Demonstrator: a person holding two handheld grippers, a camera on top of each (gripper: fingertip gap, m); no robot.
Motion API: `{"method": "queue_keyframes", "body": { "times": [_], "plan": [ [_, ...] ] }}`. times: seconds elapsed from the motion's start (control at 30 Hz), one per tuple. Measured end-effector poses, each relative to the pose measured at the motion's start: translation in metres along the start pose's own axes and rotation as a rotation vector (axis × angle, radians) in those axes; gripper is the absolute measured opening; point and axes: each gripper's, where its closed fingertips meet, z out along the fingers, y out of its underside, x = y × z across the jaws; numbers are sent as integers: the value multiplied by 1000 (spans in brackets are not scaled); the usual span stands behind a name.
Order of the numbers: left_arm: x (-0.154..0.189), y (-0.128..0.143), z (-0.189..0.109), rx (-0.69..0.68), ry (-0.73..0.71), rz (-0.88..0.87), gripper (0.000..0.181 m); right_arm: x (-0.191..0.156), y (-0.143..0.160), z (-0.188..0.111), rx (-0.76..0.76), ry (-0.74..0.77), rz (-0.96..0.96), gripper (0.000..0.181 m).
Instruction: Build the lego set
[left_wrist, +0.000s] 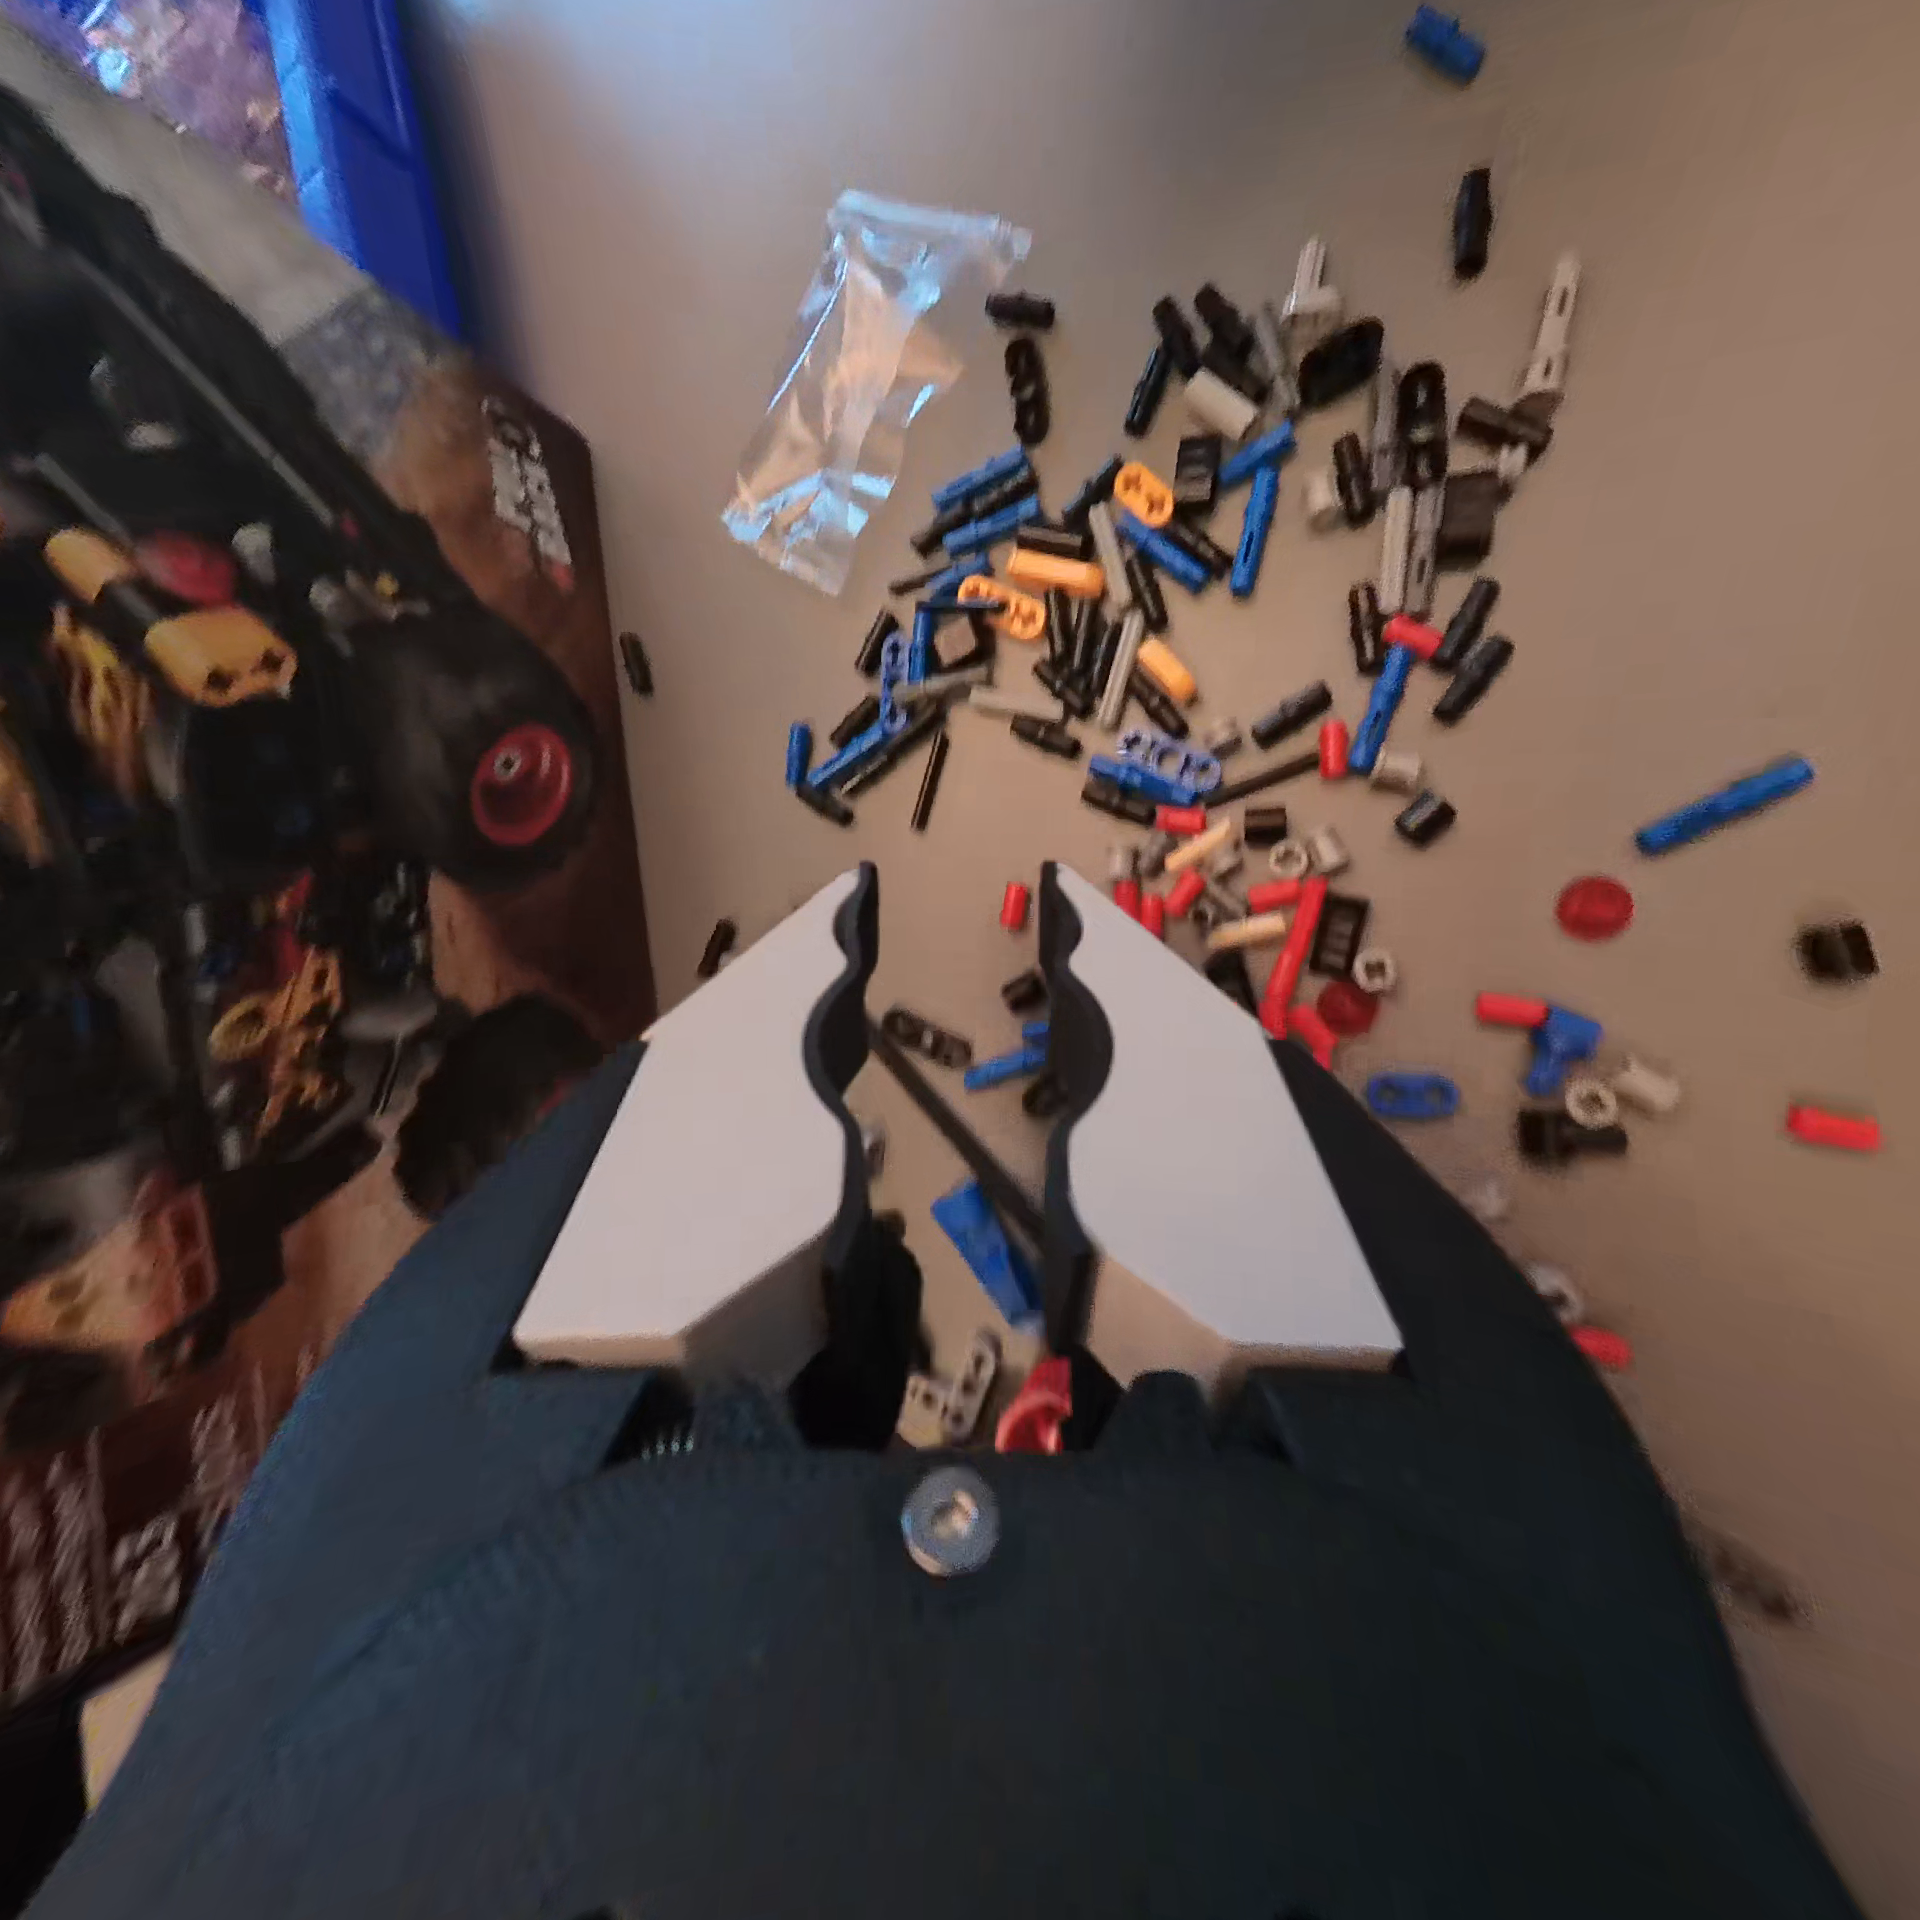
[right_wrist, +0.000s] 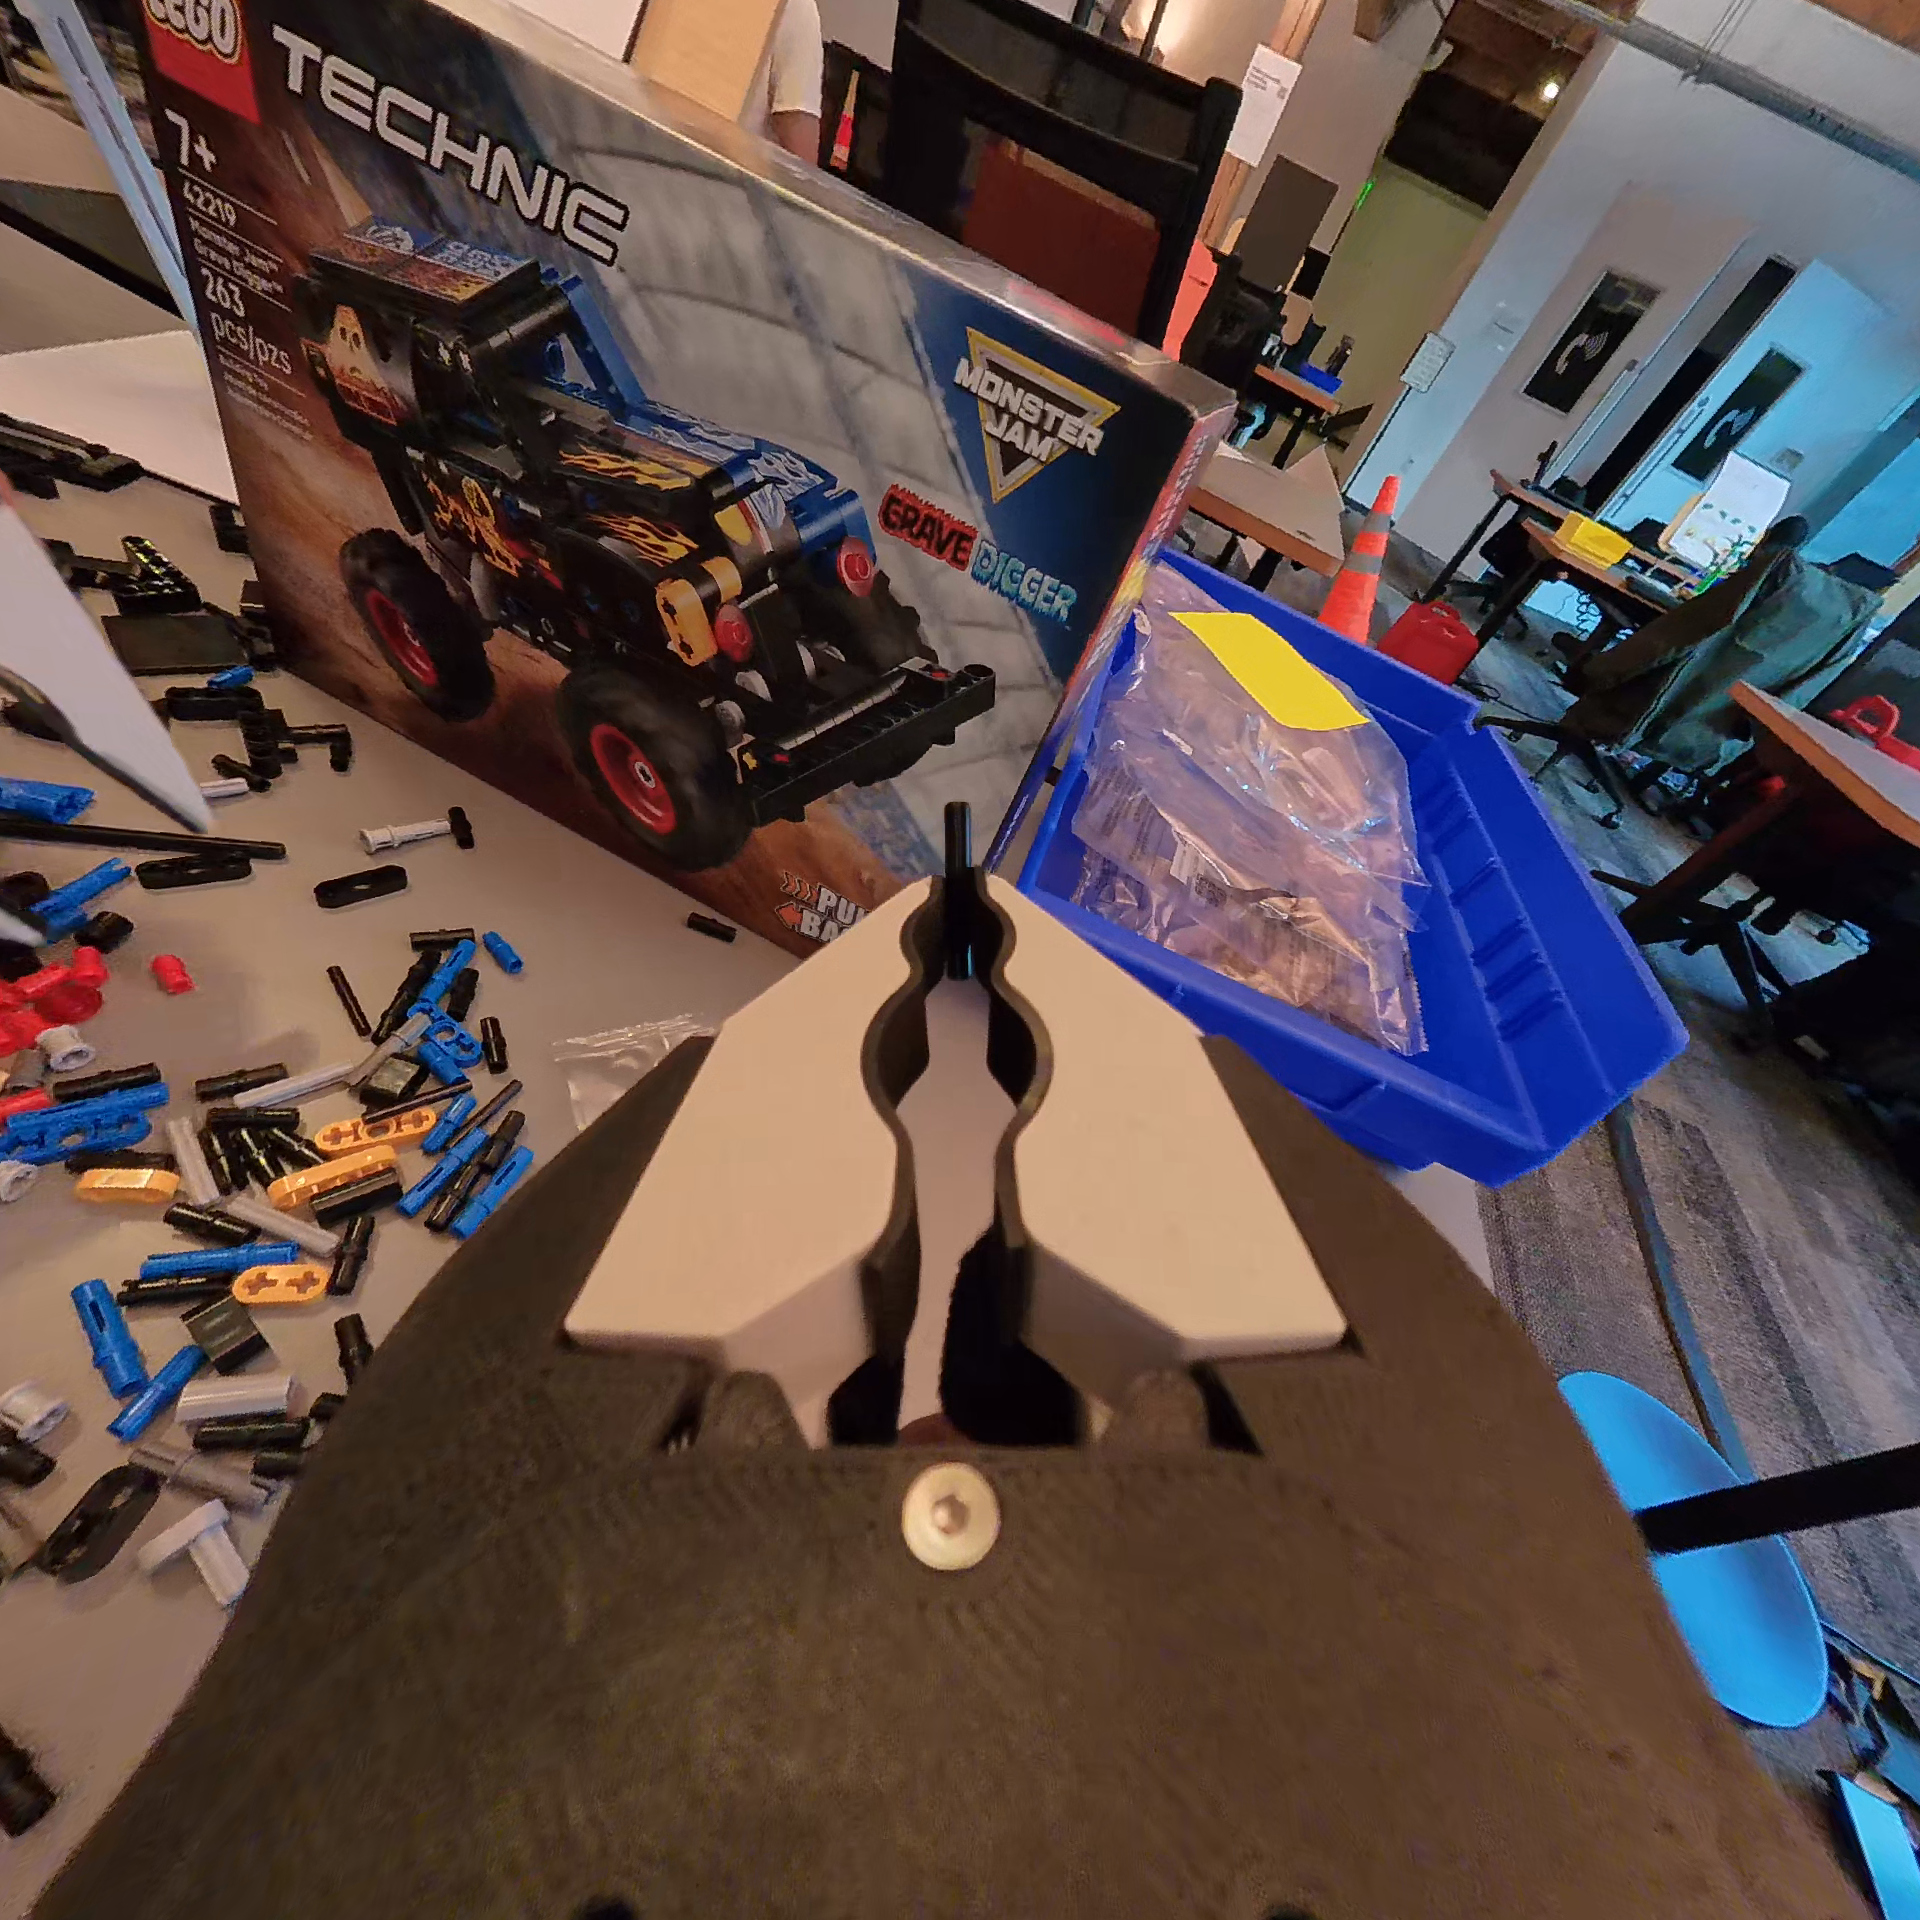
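Covering the grey table (left_wrist: 665, 208), loose pieces (left_wrist: 1143, 623) lie beneath the gaping left gripper (left_wrist: 956, 883); right gripper (right_wrist: 957, 883) pinches a black pin (right_wrist: 956, 894).

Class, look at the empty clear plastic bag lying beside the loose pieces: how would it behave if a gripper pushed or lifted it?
The clear bag looks crumpled and thin, so it would probably fold rather than hold its shape. It appears empty, so likely very light and apt to slide across the table when pushed. Its glossy film may slip between fingers.

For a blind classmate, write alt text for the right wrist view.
The right gripper pinches a thin black peg upright at its tips. Behind it stand the toy set's box and a blue bin of plastic bags; loose pieces lie scattered on the table to the left.
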Motion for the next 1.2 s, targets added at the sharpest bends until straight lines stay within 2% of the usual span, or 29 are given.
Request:
{"method": "queue_keyframes", "body": {
  "times": [0.23, 0.4, 0.67, 0.77, 0.87, 1.0, 1.2],
  "plan": [
    [-3, -35, 44, 68, 54, -59, 28, -1, 1, 1, 0, -7, 9, 3],
    [1, -33, 59, 42, 112, -80, 20, -2, 1, 1, 1, -13, 13, 3],
    [17, -14, 49, -7, 256, -196, 13, -3, 2, 2, -5, -19, 17, 3],
    [22, -6, 37, -29, 319, -262, 31, -3, 2, 2, -5, -19, 19, 3],
    [17, -4, 24, 1, 307, -284, 38, -3, 3, 2, -8, -21, 18, 3],
    [13, 6, 16, -28, 254, -236, 38, -4, 4, 3, -14, -25, 15, 3],
    [21, 7, 20, -21, 268, -219, 38, -5, 5, 3, -16, -26, 14, 3]
  ]
}}
